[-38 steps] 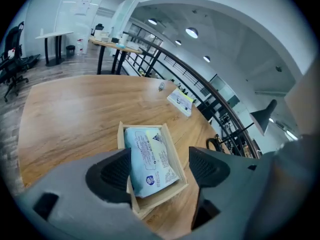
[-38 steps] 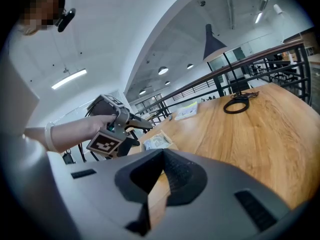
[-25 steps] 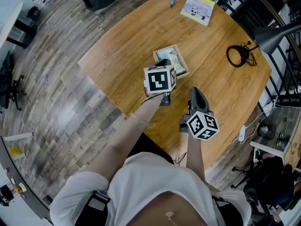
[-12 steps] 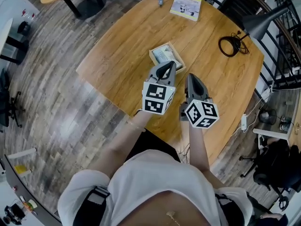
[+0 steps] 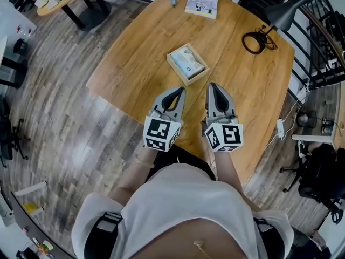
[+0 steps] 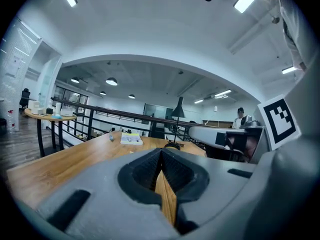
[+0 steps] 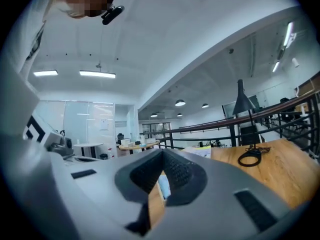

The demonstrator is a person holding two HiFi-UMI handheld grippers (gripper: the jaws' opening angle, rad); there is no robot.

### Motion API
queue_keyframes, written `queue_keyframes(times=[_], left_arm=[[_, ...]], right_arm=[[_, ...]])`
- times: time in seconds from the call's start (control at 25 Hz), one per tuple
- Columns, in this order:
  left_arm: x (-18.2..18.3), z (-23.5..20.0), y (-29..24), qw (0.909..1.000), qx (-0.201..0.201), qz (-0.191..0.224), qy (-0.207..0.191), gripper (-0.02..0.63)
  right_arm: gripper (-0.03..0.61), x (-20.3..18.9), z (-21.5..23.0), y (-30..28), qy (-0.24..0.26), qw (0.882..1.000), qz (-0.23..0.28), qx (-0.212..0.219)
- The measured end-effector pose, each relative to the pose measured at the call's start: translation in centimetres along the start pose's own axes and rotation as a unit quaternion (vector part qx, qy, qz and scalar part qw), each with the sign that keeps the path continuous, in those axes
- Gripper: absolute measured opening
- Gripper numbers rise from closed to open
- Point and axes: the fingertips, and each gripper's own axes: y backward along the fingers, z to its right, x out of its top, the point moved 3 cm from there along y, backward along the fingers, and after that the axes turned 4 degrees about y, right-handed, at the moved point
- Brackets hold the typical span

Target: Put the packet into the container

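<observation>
The container (image 5: 187,64) is a small open wooden box on the round wooden table (image 5: 135,63). The pale packet (image 5: 188,60) lies inside it. Both grippers hang side by side over the table's near edge, short of the box, tips pointing at it. My left gripper (image 5: 179,90) is shut and holds nothing; in the left gripper view its jaws (image 6: 161,152) meet over bare wood. My right gripper (image 5: 214,86) is shut and empty too. In the right gripper view, a pale sliver shows below the closed tips (image 7: 162,155).
A yellow-and-white booklet (image 5: 202,2) and a small dark object (image 5: 173,0) lie at the table's far edge. A coiled black cable (image 5: 257,41) sits at the far right beside a black lamp (image 5: 285,13). Railings (image 5: 323,63) run past the table's right side.
The left gripper, over the container a second ago, has pulled back toward the person to the near table edge. The right gripper has drawn back a little. The packet stays in the box.
</observation>
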Motion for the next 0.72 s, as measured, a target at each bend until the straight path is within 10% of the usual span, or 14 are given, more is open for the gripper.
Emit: queue_keyframes(times=[0.72], left_arm=[[-1.4,2.7,0.8,0.9995,-0.032,-0.004,0.001,0.008]], right_arm=[[0.011,-0.9,-1.7,3.6,0.000,1.000,-0.014,-0.017]])
